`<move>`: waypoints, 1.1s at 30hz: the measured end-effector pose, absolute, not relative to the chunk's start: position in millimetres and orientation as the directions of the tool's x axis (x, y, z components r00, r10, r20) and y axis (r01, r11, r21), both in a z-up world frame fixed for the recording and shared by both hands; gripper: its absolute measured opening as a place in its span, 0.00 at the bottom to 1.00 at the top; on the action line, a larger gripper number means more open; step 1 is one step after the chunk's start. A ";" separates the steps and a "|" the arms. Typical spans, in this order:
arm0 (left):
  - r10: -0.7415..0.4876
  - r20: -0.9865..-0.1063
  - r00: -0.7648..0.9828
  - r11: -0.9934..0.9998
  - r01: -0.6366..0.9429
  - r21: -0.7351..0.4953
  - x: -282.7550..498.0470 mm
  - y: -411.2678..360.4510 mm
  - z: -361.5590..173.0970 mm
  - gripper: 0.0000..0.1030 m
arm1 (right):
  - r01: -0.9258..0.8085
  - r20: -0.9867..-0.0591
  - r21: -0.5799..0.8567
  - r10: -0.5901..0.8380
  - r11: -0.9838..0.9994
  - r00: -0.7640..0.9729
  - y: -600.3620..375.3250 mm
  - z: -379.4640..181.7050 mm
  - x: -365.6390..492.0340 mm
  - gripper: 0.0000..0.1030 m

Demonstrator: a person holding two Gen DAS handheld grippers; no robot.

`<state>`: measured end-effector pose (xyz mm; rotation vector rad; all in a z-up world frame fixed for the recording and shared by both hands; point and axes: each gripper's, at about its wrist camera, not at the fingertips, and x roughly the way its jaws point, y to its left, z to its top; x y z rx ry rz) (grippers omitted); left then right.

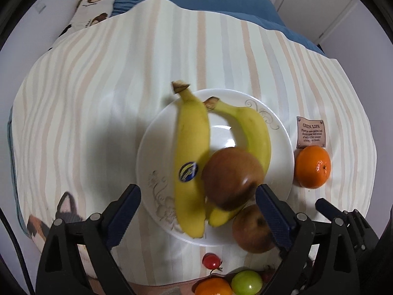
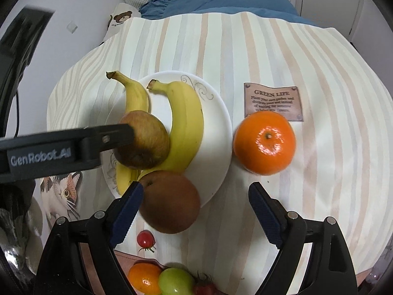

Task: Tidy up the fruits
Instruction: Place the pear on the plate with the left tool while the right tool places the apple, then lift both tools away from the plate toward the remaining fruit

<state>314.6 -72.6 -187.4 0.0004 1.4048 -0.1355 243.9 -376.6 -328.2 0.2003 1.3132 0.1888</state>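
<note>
A white plate [image 1: 152, 152] holds two bananas [image 1: 191, 147] with a brown apple [image 1: 232, 177] on top of them. My left gripper [image 1: 197, 196] hangs open above the plate, its pads clear of the fruit; one of its fingers [image 2: 115, 136] shows beside that apple [image 2: 143, 140] in the right wrist view. A second brown apple [image 2: 169, 201] lies on the cloth against the plate's near rim [image 2: 221, 123]. My right gripper [image 2: 196, 191] is open over it, with the apple close to the left finger. An orange [image 2: 264, 142] sits to the right of the plate.
The striped cloth [image 1: 98, 98] carries a brown "GREEN LIFE" patch [image 2: 272, 102] behind the orange. At the near edge lie a cherry tomato [image 2: 146, 239], a small orange fruit [image 2: 143, 279] and a green fruit [image 2: 175, 282]. A bear pillow [image 1: 93, 2] and blue bedding [image 1: 221, 0] lie beyond.
</note>
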 end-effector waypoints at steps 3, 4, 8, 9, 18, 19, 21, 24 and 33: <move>-0.090 -0.983 0.159 0.994 0.074 -0.079 303.3 -60.5 -189.0 0.93 | -0.027 -0.941 0.243 0.242 0.970 0.236 -375.3 -330.6 240.2 0.87; -0.090 -0.984 0.156 0.995 0.065 -0.081 298.6 -56.2 -190.4 0.93 | -0.029 -0.939 0.252 0.252 0.967 0.233 -372.7 -332.6 236.9 0.87; -0.070 -0.983 0.169 0.997 0.042 -0.064 280.1 -37.7 -189.8 0.93 | -0.030 -0.939 0.255 0.255 0.966 0.230 -368.8 -332.4 228.2 0.88; -0.064 -0.982 0.177 0.998 0.040 -0.058 273.1 -34.5 -188.4 0.93 | -0.029 -0.937 0.259 0.259 0.965 0.236 -369.6 -330.2 225.2 0.88; -0.010 -0.953 0.303 0.999 0.044 0.003 215.0 -20.0 -150.8 0.93 | -0.015 -0.924 0.257 0.250 0.966 0.289 -379.7 -304.6 197.8 0.88; -0.008 -0.947 0.322 0.999 0.046 0.007 209.7 -16.6 -144.1 0.93 | -0.015 -0.920 0.258 0.251 0.966 0.300 -381.6 -298.0 193.6 0.88; -0.009 -0.935 0.354 0.999 0.051 0.010 198.0 -13.3 -129.5 0.93 | -0.020 -0.913 0.256 0.249 0.966 0.324 -383.0 -285.9 186.4 0.88; -0.017 -0.922 0.387 0.998 0.058 0.006 200.8 -35.1 -119.5 0.93 | -0.037 -0.899 0.250 0.246 0.968 0.364 -382.9 -263.1 175.1 0.88; -0.040 -0.878 0.477 0.998 0.064 -0.011 165.7 -50.2 -69.8 0.93 | -0.090 -0.847 0.215 0.231 0.972 0.479 -384.8 -196.2 129.6 0.88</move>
